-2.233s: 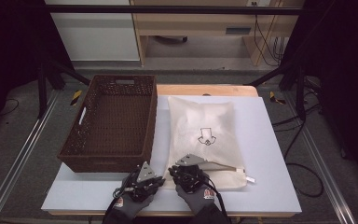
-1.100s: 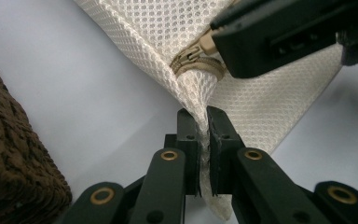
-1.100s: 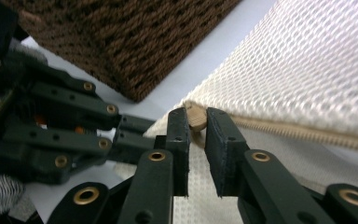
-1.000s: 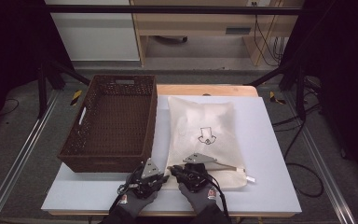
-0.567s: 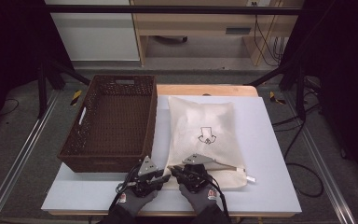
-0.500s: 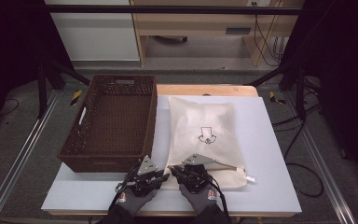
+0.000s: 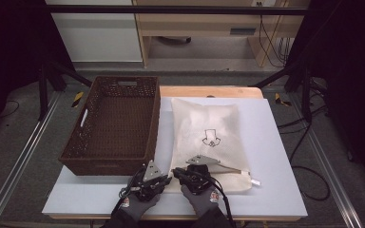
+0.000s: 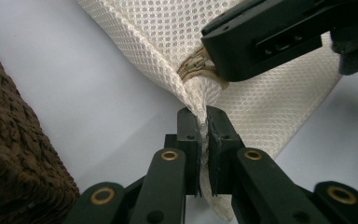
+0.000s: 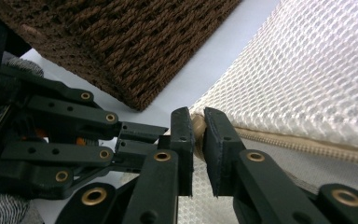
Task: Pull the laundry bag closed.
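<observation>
A cream mesh bag [image 7: 206, 137] with a small black print lies flat on the white table top [image 7: 275, 156]. Both grippers meet at its near left corner. My left gripper [image 8: 203, 114] is shut on a raised fold of the mesh [image 8: 168, 42] at that corner; its jaws have just been closing on it. My right gripper [image 9: 196, 116] is shut on the tan end of the bag's zipper [image 9: 298, 142], and its jaws have also just been closing. From above, the left gripper [image 7: 167, 178] and right gripper [image 7: 176, 173] point at each other.
A dark brown wicker basket [image 7: 109, 164] stands left of the bag, with its near corner close to both grippers. A wooden board [image 7: 209, 91] shows behind the table top. Metal rails run along both sides of the table.
</observation>
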`<control>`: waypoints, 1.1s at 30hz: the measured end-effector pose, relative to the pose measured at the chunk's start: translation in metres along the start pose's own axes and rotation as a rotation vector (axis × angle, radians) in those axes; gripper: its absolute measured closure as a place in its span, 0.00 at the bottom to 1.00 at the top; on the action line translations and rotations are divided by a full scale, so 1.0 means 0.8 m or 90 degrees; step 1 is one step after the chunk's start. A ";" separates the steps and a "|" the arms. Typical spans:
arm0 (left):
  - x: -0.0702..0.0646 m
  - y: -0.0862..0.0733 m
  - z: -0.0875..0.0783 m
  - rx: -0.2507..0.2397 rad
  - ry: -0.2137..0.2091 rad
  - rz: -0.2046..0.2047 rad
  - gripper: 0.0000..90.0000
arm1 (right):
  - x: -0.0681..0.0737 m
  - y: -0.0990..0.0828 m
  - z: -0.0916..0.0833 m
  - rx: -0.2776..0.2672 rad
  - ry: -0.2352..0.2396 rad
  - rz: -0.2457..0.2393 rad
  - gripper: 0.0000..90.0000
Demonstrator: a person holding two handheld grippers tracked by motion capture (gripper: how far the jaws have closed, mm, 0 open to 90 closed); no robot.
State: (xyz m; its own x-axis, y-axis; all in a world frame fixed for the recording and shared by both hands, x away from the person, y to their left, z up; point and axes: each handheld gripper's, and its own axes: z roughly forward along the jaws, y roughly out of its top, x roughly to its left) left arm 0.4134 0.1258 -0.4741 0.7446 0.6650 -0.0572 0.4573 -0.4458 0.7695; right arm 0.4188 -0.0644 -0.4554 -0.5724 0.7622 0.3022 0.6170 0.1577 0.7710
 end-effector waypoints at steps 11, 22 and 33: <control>0.009 0.004 0.000 -0.008 -0.025 -0.034 0.92 | 0.004 -0.001 -0.003 -0.021 -0.002 -0.048 0.96; 0.013 0.027 0.002 -0.004 -0.037 -0.044 0.78 | 0.003 0.000 -0.009 -0.043 0.003 -0.053 0.97; 0.013 0.024 0.007 0.007 -0.023 -0.042 0.92 | -0.001 -0.005 -0.008 -0.042 0.006 -0.053 0.97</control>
State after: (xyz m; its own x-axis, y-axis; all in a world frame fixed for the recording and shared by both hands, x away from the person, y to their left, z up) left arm 0.4328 0.1208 -0.4631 0.7296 0.6714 -0.1302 0.5107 -0.4083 0.7567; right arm 0.4134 -0.0696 -0.4551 -0.6255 0.7419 0.2415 0.5307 0.1777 0.8287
